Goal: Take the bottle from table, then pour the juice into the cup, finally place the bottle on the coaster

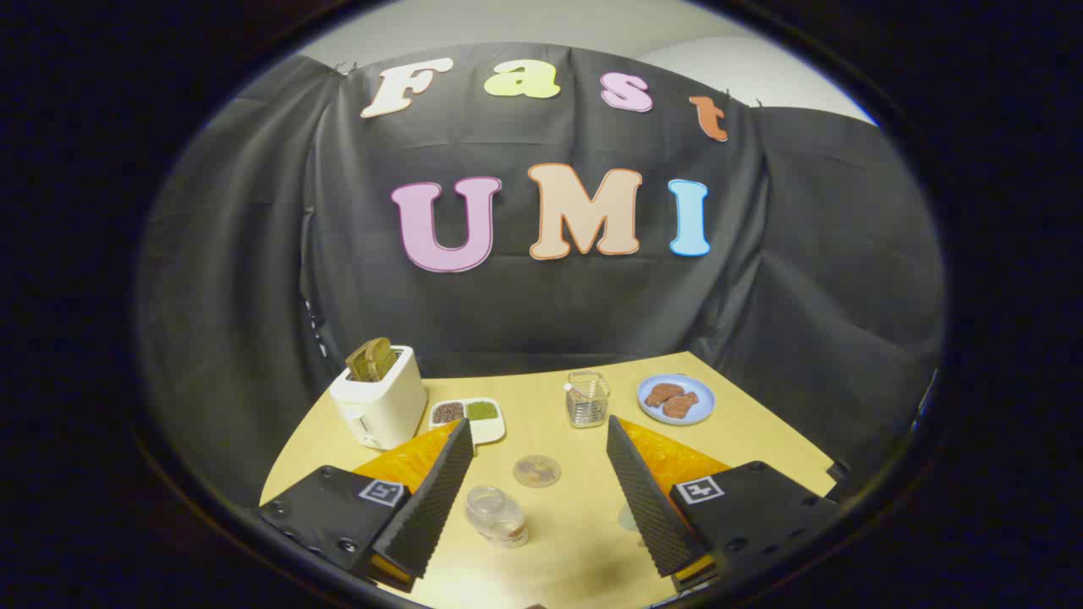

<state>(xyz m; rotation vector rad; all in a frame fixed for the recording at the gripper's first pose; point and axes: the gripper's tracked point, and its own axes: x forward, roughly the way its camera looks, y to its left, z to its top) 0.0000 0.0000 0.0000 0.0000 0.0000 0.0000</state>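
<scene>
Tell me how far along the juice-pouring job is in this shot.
Nothing looks done yet. The bottle stands untouched on the table, between the fingers of the open gripper, which holds nothing. In hand: only the approach to the bottle. Left: grasping it, pouring into the glass cup beyond the fingers, then setting it on the round coaster just past the bottle.

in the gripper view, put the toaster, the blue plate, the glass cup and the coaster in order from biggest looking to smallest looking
1. toaster
2. blue plate
3. glass cup
4. coaster

The cup and coaster look close in size, and the coaster lies nearer, so that pair is unsure. The gripper is open above the table.
</scene>
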